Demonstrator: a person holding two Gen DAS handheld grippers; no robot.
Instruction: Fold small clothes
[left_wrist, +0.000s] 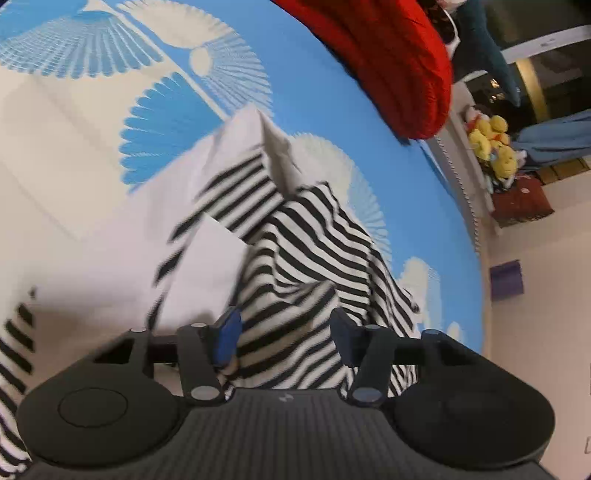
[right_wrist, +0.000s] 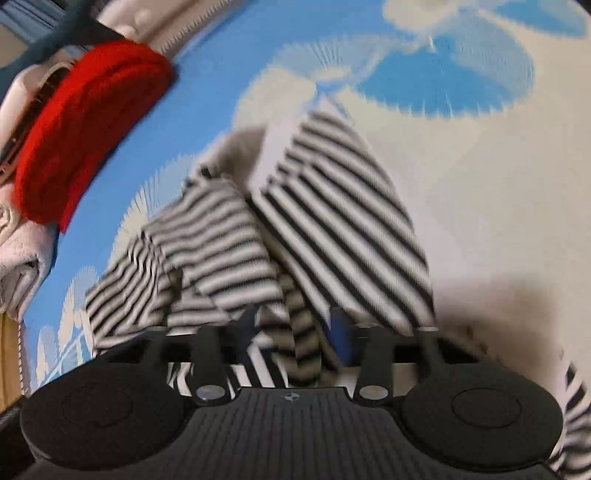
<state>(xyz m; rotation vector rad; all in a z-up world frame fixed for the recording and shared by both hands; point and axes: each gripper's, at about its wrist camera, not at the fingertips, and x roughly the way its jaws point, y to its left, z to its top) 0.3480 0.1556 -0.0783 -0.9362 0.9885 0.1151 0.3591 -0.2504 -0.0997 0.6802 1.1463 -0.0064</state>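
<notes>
Left gripper (left_wrist: 284, 338) jaws apart, striped garment (left_wrist: 303, 251) bunched between, unpinched. Right gripper (right_wrist: 295, 334) likewise parted over stripes; grip unclear through blur.

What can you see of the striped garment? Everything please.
The striped garment is a small piece of soft knit-looking fabric in black and white stripes with plain white panels. It lies crumpled and partly folded in overlapping layers on the blue and white patterned bedspread. It is bunched into peaks, not flat. Folds rise between the fingers of the left gripper and the right gripper. Both jaws stand apart with no pad clearly pressing on it. Blur hides seams and the exact garment type.
</notes>
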